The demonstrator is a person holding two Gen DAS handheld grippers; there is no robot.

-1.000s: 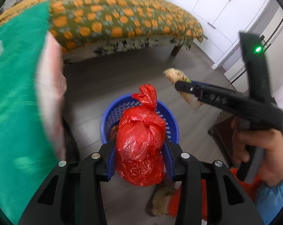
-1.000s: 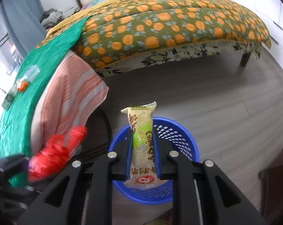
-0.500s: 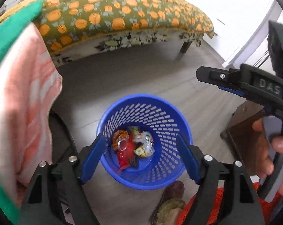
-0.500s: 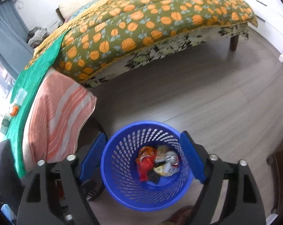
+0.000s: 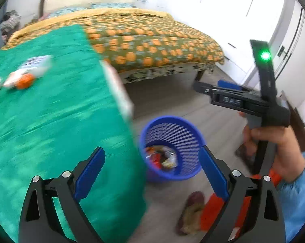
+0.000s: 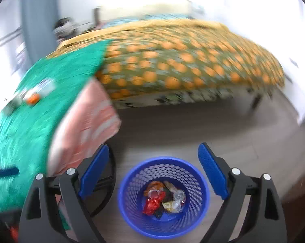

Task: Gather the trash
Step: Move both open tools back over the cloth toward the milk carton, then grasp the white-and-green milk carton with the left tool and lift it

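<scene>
The green-covered tabletop [image 5: 51,121] fills the left of both views, beside the bed [image 5: 152,40] with its orange-patterned quilt, and more trash lies on it: a clear-and-white wrapper [image 5: 38,64] and an orange-and-white packet [image 5: 20,81] near the far edge, well apart from the blue mesh basket [image 5: 184,174] on the floor. The step in hand looks like the return to the tabletop for the next pieces. It would go best if each tool settled before it reached, since both views are smeared, and if it came at a flat wrapper from above with one finger slid under an edge, taking care not to catch the cloth.

The left tool [image 5: 152,172] has just been opening and stands wide, nothing between its fingers. The right tool [image 6: 153,171] has likewise just been opening; it is wide and empty above the basket, where the red bag [image 6: 153,203] and crumpled wrappers [image 6: 172,200] now lie.
</scene>
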